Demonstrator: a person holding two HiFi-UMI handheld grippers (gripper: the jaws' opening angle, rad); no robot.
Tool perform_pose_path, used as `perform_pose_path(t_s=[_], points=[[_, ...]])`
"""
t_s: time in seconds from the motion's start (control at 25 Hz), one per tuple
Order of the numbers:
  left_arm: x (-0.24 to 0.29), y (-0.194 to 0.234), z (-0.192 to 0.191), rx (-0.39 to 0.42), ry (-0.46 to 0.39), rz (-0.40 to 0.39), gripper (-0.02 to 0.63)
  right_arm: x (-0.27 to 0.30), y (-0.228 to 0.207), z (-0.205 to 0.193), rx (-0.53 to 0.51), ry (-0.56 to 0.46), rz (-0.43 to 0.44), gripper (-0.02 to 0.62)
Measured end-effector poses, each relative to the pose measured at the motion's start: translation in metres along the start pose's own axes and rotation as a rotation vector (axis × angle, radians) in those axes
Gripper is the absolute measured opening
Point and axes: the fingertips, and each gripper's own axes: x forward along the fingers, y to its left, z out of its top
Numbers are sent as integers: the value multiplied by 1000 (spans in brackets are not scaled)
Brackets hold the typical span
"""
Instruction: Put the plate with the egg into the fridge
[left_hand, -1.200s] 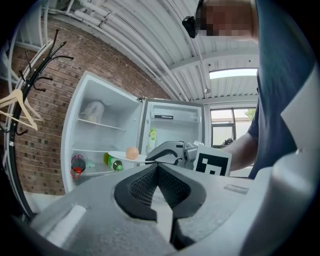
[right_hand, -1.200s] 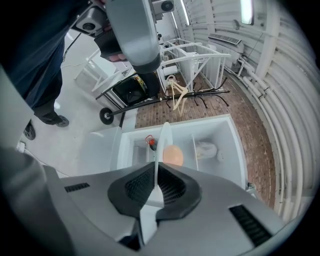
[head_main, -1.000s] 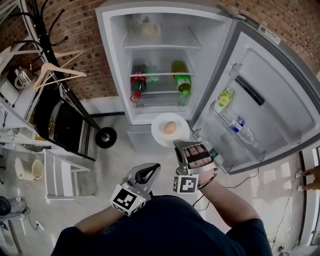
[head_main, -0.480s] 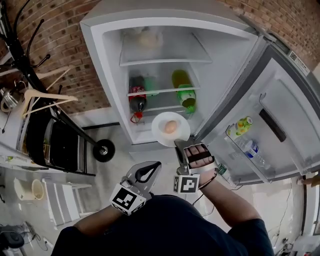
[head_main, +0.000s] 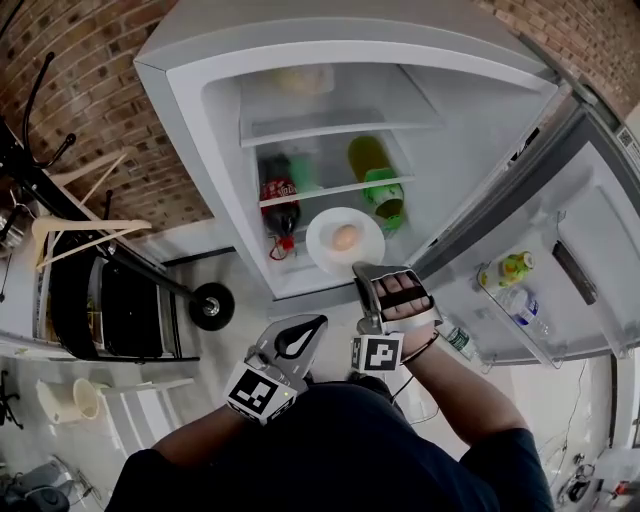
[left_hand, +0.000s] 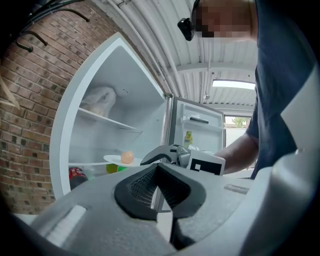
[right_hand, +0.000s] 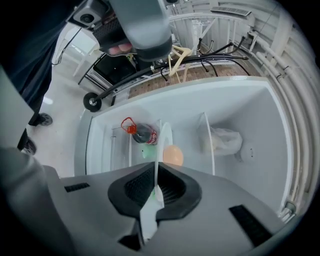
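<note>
The open fridge (head_main: 200, 150) fills the head view, its door (head_main: 600, 220) swung out to the right with small bottles in the racks. On a middle shelf inside lie a cola bottle (head_main: 281, 192) and a green bottle (head_main: 378, 178). Only the right gripper view shows a pale bag (right_hand: 222, 140) plainly on the shelf above. The white plate (head_main: 322, 245) is held level at the fridge's open front, just by the bottles, with the egg (head_main: 346, 238) in its middle. Whether it rests on a shelf cannot be told. The right gripper (head_main: 358, 270) is clamped on the plate's near rim; its own view shows the plate edge-on between the pressed pads. The left gripper (head_main: 312, 325) hangs lower and to the left, apart from the plate. Its own view shows its jaws together with nothing between them.
</note>
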Motion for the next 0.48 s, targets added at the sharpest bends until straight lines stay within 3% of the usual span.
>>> perform_pose_path(t_s=[0.48], points=[[23,29,10,-9,-18,58,5,58,-8,-14,-24,-3,22,18]])
